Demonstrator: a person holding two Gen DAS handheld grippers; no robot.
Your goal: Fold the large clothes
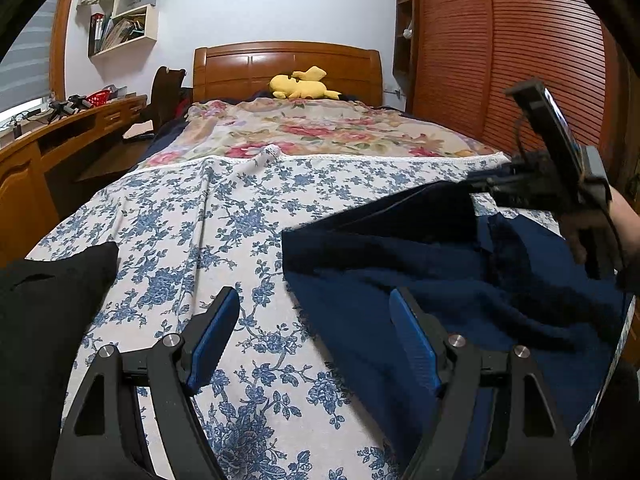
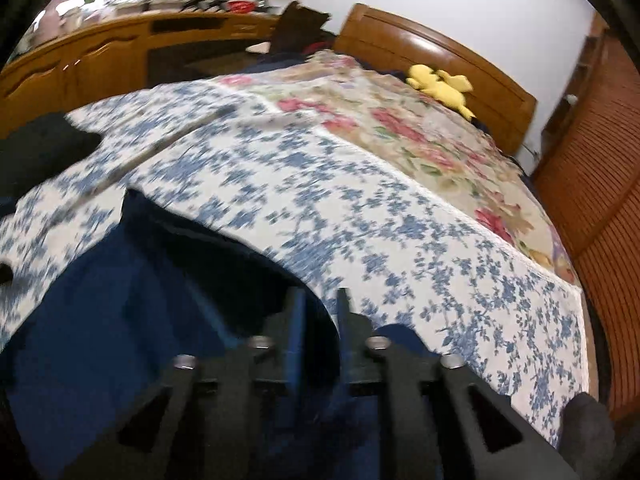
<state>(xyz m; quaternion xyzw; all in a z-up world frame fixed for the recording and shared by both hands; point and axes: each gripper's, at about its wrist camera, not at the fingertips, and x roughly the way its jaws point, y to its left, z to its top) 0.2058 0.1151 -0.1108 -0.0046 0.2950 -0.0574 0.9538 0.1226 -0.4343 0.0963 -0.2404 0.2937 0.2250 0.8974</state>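
Note:
A large navy blue garment [image 1: 440, 280] lies bunched on the blue floral bedspread [image 1: 192, 216] at the right of the left wrist view. My left gripper [image 1: 316, 312] is open and empty, its right finger over the garment's left edge. My right gripper [image 2: 320, 308] is shut on a fold of the navy garment [image 2: 120, 320] and lifts it off the bed. The right gripper also shows in the left wrist view [image 1: 488, 188], holding the garment's far edge up.
A black garment [image 1: 44, 320] lies at the bed's left edge. A yellow plush toy [image 1: 300, 84] rests by the wooden headboard [image 1: 280, 64]. A wooden desk [image 1: 60, 136] stands at the left and a slatted wardrobe [image 1: 520, 60] at the right.

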